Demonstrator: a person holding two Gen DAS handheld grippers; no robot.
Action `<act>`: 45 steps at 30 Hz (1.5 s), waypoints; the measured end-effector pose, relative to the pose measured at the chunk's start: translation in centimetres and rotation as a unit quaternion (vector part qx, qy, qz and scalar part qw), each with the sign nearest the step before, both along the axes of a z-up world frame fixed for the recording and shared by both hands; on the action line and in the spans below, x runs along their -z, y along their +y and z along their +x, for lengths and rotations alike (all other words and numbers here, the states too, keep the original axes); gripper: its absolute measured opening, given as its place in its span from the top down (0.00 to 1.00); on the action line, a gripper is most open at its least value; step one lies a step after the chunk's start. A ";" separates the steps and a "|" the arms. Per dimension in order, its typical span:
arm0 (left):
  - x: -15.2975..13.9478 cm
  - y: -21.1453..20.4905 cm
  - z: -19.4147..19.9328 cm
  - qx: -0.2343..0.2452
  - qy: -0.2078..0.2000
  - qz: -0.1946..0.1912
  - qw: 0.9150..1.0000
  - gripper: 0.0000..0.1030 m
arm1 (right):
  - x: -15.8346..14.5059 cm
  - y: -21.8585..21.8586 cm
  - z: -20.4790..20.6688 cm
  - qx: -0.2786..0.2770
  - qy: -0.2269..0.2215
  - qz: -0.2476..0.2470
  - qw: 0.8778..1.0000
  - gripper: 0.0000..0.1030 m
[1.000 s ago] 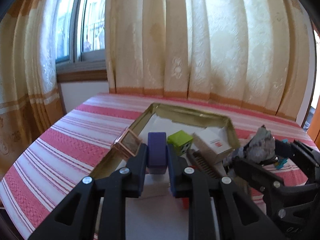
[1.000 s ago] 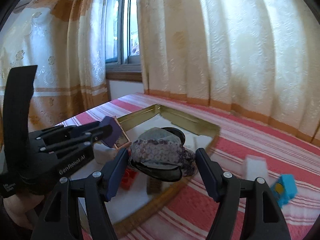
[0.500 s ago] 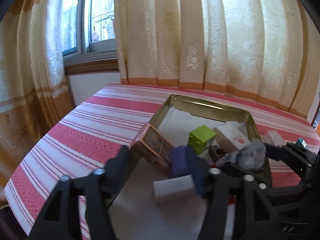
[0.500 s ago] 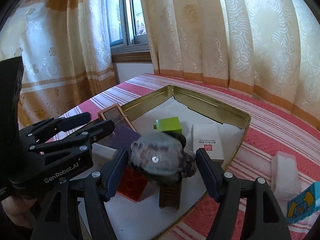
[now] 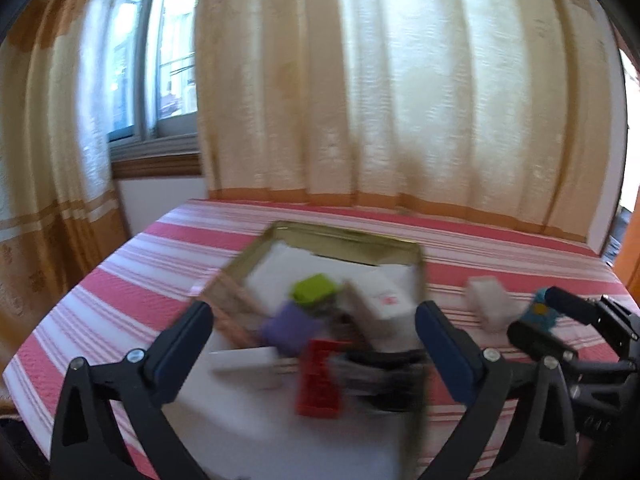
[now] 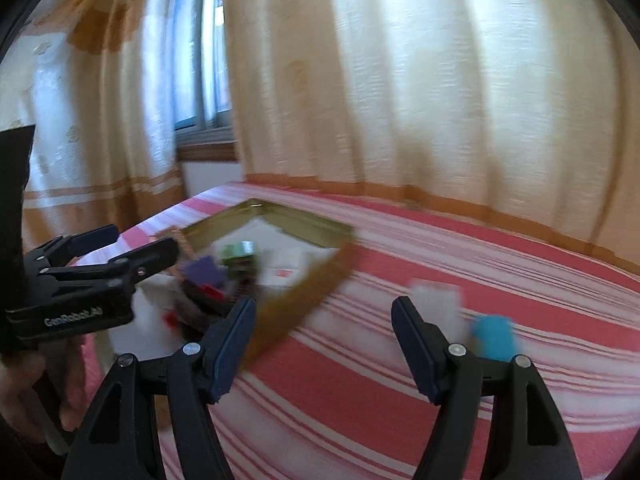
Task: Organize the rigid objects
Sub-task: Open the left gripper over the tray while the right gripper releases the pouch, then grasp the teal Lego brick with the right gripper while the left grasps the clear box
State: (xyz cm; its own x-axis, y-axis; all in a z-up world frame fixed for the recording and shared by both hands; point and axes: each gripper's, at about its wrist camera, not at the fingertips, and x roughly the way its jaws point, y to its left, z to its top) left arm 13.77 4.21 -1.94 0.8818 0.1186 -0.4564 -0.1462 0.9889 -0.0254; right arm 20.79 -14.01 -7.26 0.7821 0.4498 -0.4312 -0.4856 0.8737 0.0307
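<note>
Gold tray holds green cube, purple block; both claws spread, empty

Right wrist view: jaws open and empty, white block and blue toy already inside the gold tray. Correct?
Not quite. The right gripper is open and empty, but the white block and blue toy lie on the striped cloth, outside the gold tray. The right wrist view shows it.

Tray contents smeared by motion blur, white block and blue item indistinct
</note>
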 end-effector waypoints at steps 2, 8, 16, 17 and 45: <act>0.0 -2.1 0.3 0.019 0.004 0.006 1.000 0.00 | 0.1 -2.4 0.0 0.033 0.002 -0.005 0.999 0.30; 0.2 -7.3 1.8 0.053 0.015 0.034 0.998 0.00 | 1.2 -7.6 2.5 0.107 0.048 0.000 0.993 0.30; 0.5 -9.3 4.1 0.055 0.038 0.046 0.997 0.00 | 3.5 -7.3 6.4 0.099 0.124 -0.002 0.987 0.31; 0.5 -9.4 4.3 0.056 0.040 0.046 0.997 0.00 | 3.6 -7.6 6.7 0.102 0.127 0.004 0.987 0.41; 5.2 -18.6 14.2 0.094 0.162 0.046 0.981 0.01 | 3.0 -14.7 7.9 0.182 0.109 0.048 0.976 0.67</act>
